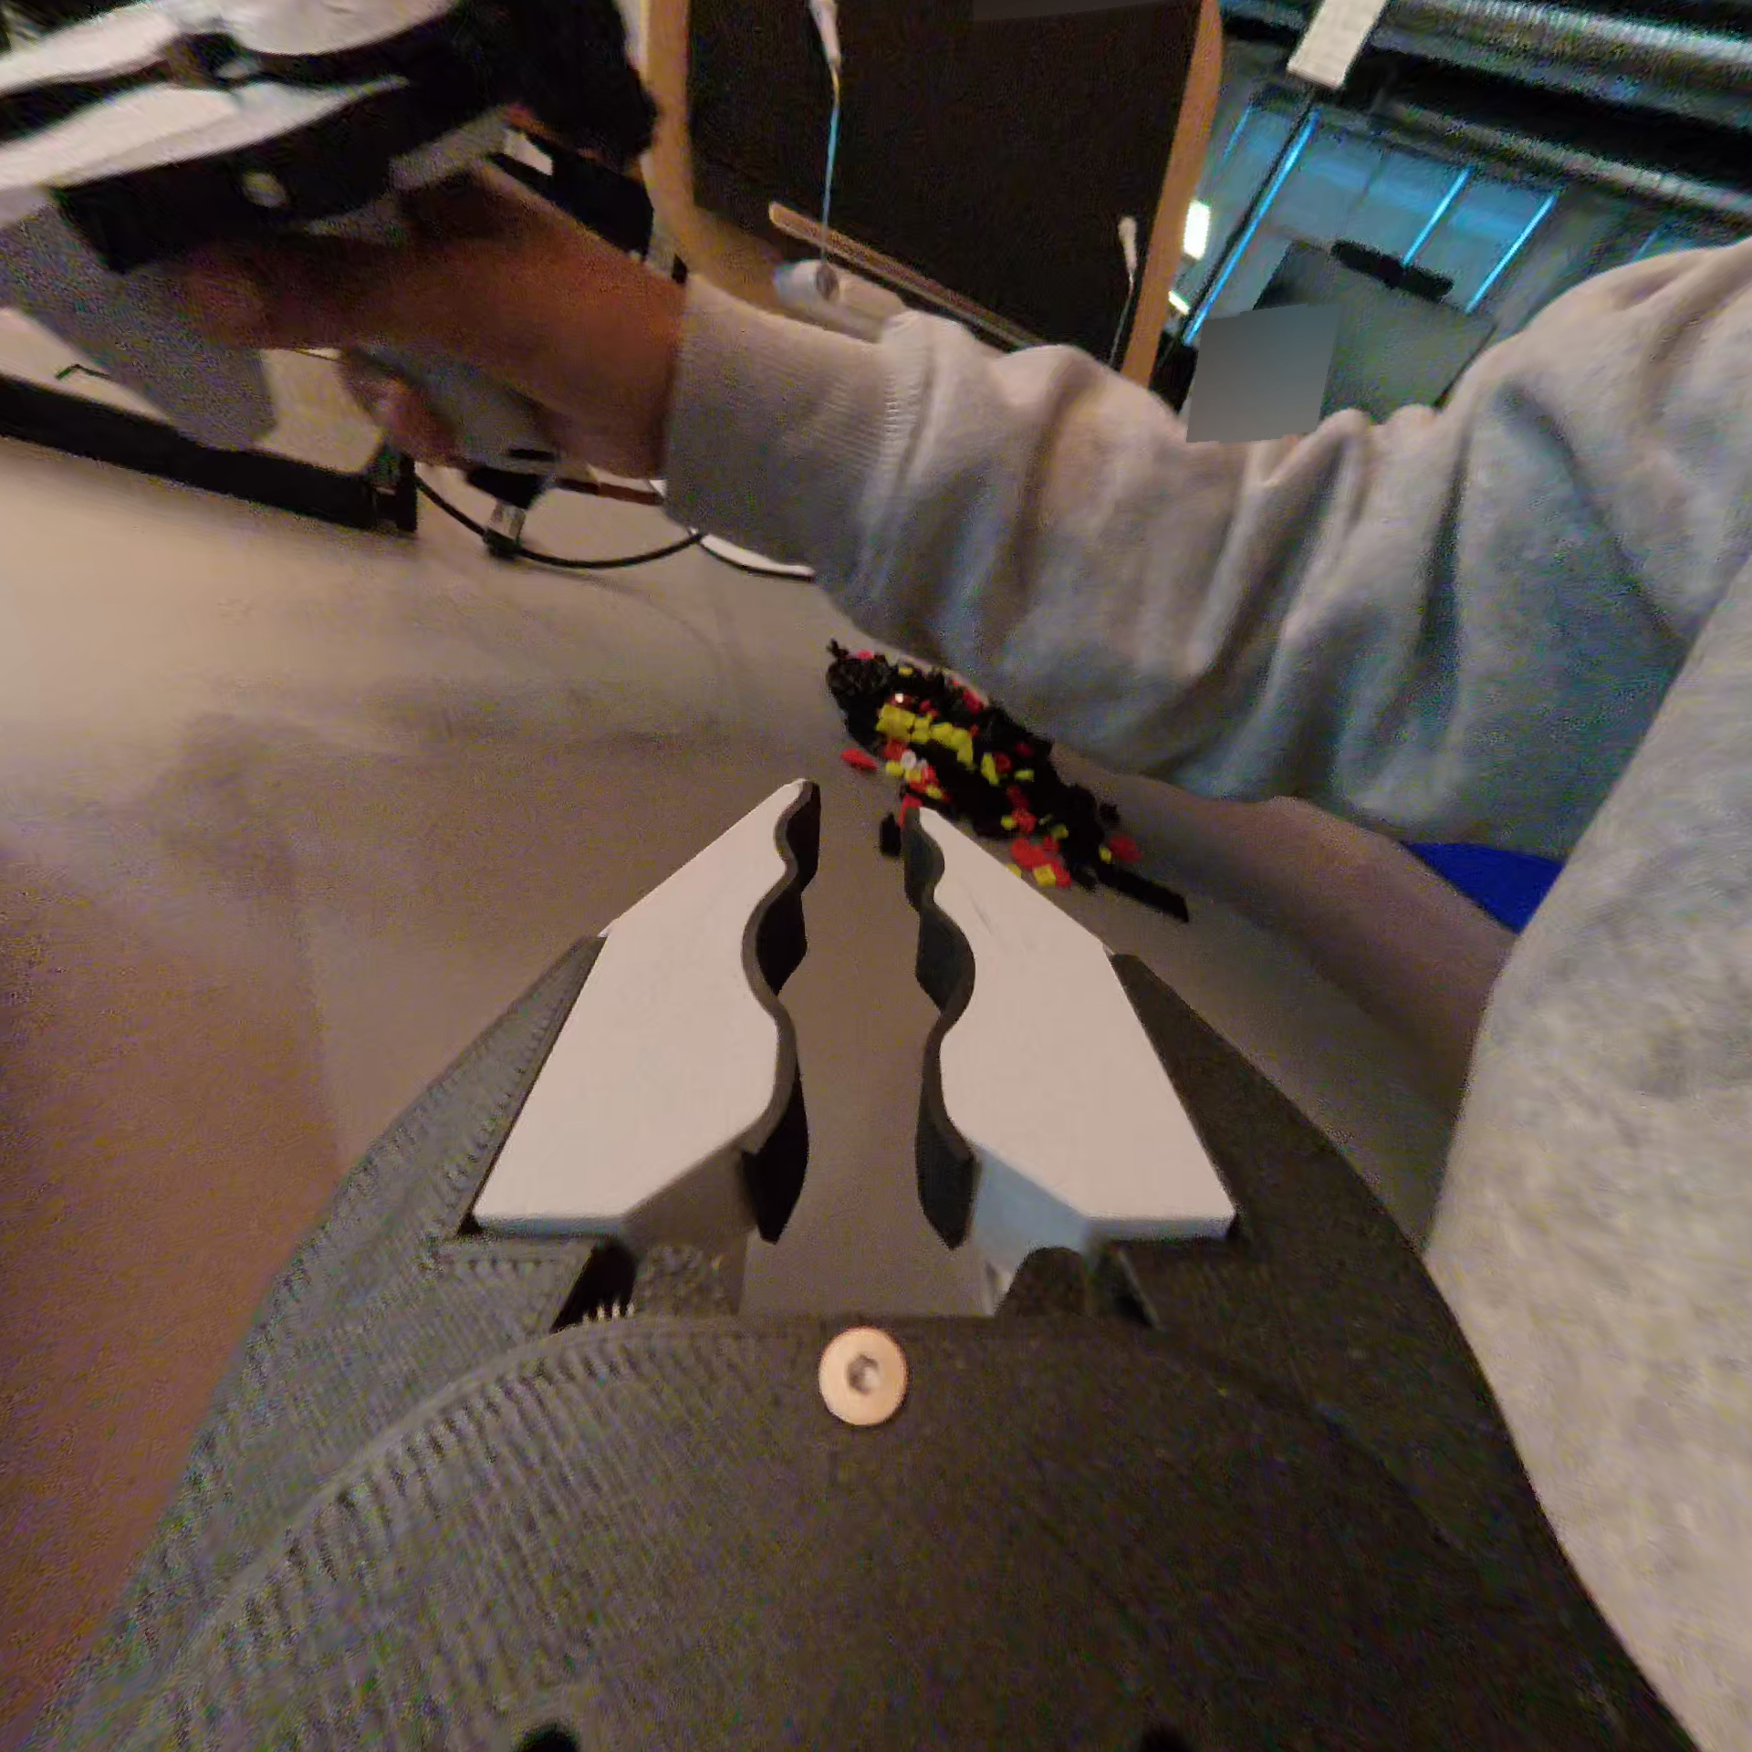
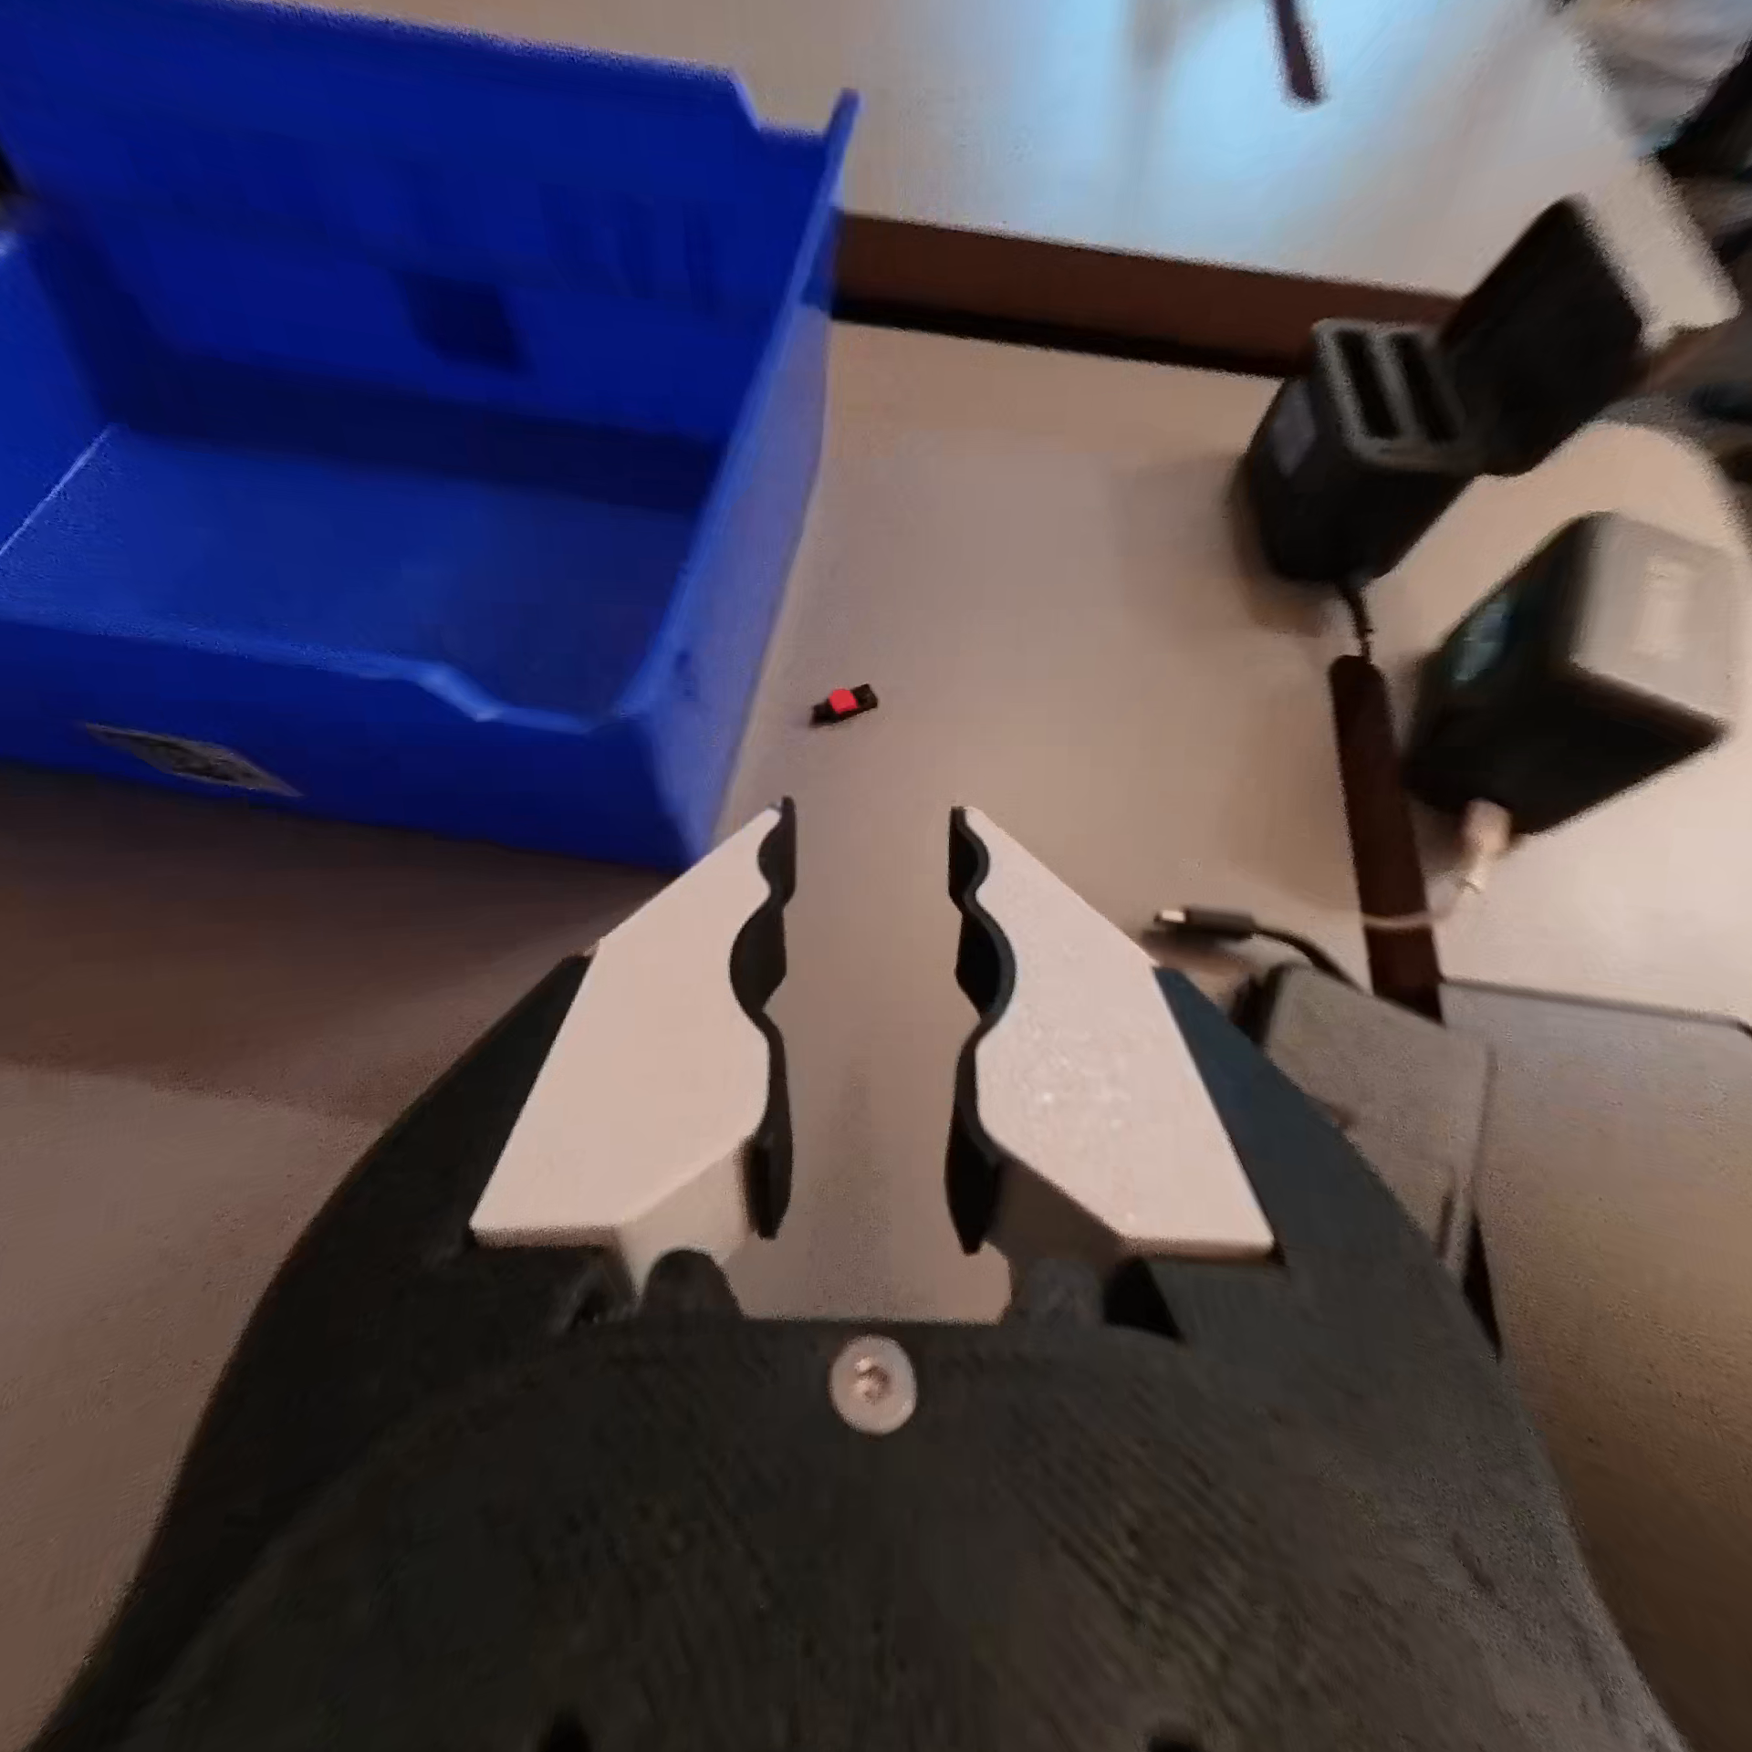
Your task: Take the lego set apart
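Observation:
A pile of loose black, red and yellow lego pieces lies on the grey table just beyond my left gripper, which is open and empty, its tips near the pile's near edge. A small black and red lego piece lies alone on the table, a short way ahead of my right gripper, which is open and empty. The right gripper also shows at the top left of the left wrist view, held by a hand in a grey sleeve.
An empty blue bin stands left of the lone piece. Black chargers and adapters with cables sit at the right. A grey-sleeved arm crosses above the pile. A black bar and cable lie far left. One gripper's finger ends stand about 25 centimetres off the other's.

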`<state>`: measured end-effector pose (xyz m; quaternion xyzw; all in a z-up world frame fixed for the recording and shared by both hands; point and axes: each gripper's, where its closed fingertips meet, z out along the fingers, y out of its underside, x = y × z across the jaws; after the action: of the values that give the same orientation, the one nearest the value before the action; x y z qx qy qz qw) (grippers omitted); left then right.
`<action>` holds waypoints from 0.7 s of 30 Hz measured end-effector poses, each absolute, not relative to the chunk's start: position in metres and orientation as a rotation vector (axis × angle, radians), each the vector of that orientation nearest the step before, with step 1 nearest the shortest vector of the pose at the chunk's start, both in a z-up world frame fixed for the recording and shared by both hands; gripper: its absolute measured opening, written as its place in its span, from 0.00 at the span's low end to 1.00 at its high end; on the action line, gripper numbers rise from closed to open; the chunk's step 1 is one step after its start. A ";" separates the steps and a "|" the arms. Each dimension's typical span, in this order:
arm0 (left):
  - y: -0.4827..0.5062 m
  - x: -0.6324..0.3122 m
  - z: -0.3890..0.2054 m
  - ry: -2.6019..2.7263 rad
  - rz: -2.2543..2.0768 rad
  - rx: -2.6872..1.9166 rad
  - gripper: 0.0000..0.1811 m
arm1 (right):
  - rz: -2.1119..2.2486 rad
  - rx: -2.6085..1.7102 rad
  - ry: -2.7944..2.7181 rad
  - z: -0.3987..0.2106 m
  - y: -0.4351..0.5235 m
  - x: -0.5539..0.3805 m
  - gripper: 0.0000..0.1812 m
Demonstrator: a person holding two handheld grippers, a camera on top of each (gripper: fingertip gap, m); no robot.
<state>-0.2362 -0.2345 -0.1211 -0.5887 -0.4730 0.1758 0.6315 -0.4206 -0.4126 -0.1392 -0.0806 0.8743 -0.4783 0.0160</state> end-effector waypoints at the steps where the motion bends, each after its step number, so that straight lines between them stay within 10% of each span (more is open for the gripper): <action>1: -0.234 -0.243 -0.118 -1.081 0.374 -1.315 0.09 | -1.437 -0.280 2.697 -0.146 -0.423 -0.426 0.17; 21: -0.232 -0.255 -0.112 -1.059 0.230 -1.118 0.08 | -1.297 -0.774 2.754 -0.164 -0.477 -0.373 0.22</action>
<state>-0.2548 -0.2320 -0.1116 -0.5041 -0.4774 0.1038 0.7121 -0.3734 -0.4765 -0.1645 -0.2464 0.8768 -0.4130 0.0001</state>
